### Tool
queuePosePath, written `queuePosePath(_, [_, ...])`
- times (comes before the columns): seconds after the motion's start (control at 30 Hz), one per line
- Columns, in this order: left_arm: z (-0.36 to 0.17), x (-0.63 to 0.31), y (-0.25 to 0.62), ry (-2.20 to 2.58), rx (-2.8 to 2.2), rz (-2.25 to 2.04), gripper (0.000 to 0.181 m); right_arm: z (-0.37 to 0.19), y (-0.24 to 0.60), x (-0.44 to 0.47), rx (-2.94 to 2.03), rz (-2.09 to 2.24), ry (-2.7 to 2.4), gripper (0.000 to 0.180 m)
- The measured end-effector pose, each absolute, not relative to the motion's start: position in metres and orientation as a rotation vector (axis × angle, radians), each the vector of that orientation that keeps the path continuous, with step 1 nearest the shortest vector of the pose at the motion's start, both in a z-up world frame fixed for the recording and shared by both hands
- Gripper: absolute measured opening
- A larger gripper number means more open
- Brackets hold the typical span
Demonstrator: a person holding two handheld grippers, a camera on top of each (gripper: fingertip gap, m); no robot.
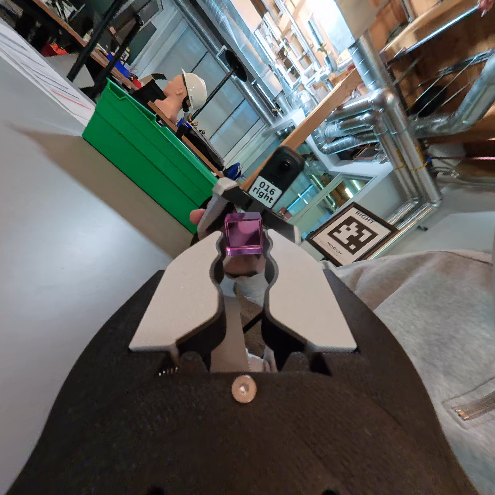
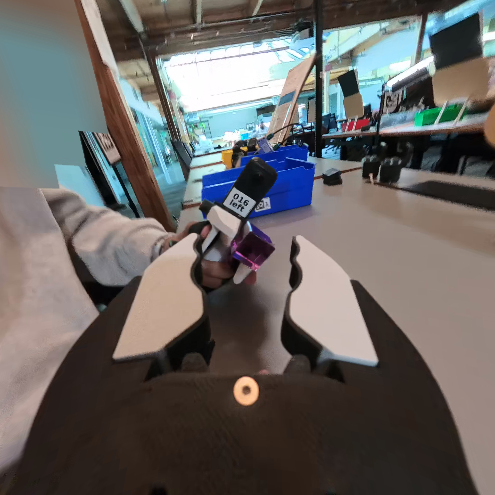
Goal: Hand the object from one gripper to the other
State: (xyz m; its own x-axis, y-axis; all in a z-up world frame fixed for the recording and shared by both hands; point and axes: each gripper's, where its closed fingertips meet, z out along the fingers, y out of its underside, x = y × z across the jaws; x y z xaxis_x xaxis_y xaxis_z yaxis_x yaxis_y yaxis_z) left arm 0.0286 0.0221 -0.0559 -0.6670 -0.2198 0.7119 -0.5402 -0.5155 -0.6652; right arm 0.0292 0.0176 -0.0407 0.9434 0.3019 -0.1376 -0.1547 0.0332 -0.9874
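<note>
A clear purple cube sits between the tips of my left gripper, which is shut on it and holds it in the air. In the right wrist view the left gripper shows ahead with the cube in its tips, above the table. My right gripper is open and empty, its jaws wide apart, with the cube just beyond its tips and between them. The right gripper's fingers show behind the cube in the left wrist view, one on each side, not touching it.
A grey table lies below. Blue bins stand at its far side, small black items farther right. A green bin and a framed marker board stand beyond. A person's grey sleeve is at the left. Left and right tips are no more than a few centimetres apart.
</note>
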Motion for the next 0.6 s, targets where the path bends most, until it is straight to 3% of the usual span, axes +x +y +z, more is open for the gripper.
queuePosePath(0.2, [-0.060, 0.022, 0.012, -1.327, 1.106, 2.151, 0.027, -0.050, 0.017, 0.016, -1.535, -0.056, -0.463, 0.047])
queuePosePath(0.47, [-0.058, 0.017, 0.008, -1.210, 1.049, 2.064, 0.027, -0.058, 0.017, 0.013, -1.569, -0.177, -0.561, 0.027])
queuePosePath(0.6, [-0.058, 0.017, 0.008, -1.186, 1.046, 2.063, 0.027, -0.059, 0.018, 0.014, -1.579, -0.193, -0.560, 0.026])
